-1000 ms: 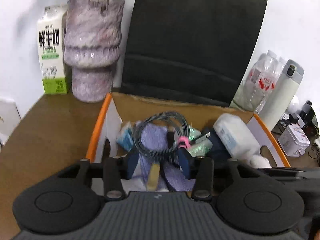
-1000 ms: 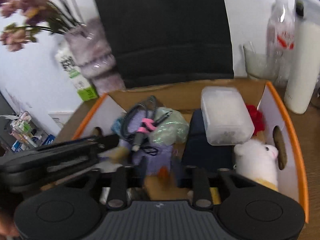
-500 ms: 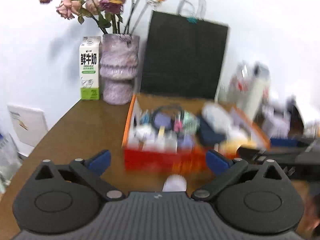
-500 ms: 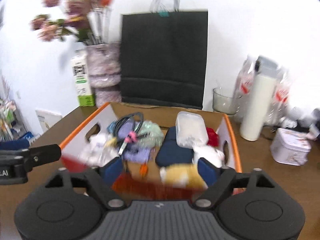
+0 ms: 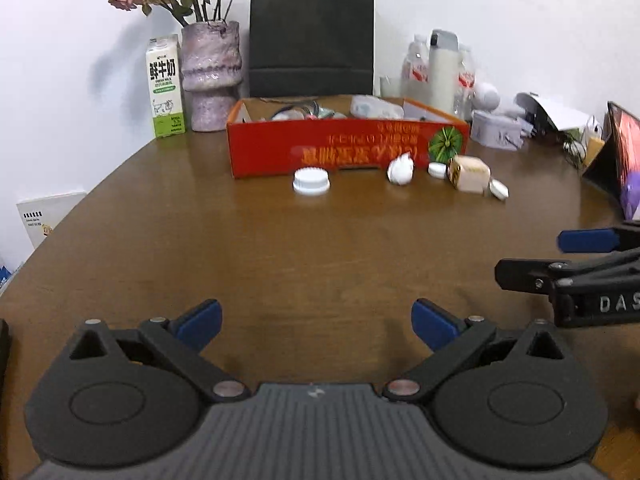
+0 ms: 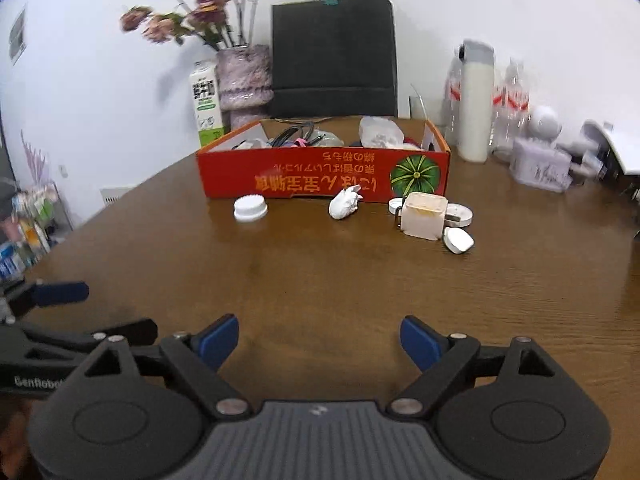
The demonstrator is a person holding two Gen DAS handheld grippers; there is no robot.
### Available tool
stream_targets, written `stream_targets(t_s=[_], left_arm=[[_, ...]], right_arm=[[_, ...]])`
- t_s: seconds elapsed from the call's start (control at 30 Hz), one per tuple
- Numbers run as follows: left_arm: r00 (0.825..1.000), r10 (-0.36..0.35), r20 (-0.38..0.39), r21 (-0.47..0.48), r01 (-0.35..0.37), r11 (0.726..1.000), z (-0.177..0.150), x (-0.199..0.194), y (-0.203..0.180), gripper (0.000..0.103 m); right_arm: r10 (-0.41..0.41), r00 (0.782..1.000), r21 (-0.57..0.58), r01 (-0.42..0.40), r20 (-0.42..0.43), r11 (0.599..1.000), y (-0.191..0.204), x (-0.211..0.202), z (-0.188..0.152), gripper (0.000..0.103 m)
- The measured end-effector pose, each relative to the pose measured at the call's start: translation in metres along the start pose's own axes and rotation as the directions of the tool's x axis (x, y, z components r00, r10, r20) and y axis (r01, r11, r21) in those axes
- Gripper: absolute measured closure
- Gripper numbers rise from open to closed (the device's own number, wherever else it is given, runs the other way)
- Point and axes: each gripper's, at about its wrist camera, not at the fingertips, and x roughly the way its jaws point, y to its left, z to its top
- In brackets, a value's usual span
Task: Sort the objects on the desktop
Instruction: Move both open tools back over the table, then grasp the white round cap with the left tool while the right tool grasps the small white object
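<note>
Reading left to right along the front of the red box, we find a ribbed white cap, a crumpled white wad, a cream cube and a white oval piece, all loose on the table. We judge the cap light and stiff, best pinched across its rim; the wad soft and yielding; the cube rigid (flat sides suit the pads). Both the left gripper and right gripper have just been opening and stand wide, nothing between the fingers
</note>
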Motion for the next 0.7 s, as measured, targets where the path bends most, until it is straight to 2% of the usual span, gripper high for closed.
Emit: stream_targets(t_s=[0.23, 0.4, 0.7], left_arm=[[0.996, 0.032, -0.078, -0.049, -0.036, 0.998, 0.000, 0.013, 0.005, 0.000], [0.996, 0.041, -0.081, -0.023, -0.043, 0.999, -0.001, 0.012, 0.000, 0.000], [0.996, 0.035, -0.087, -0.033, -0.038, 0.999, 0.000, 0.013, 0.002, 0.000]], right_arm=[[0.000, 0.999, 0.005, 0.001, -0.034, 1.000, 0.006, 0.006, -0.009, 0.012], [0.022, 0.999, 0.028, -0.020, -0.042, 0.999, 0.003, 0.007, -0.012, 0.012], [0.055, 0.997, 0.039, -0.053, -0.048, 0.998, 0.003, 0.006, -0.016, 0.012]])
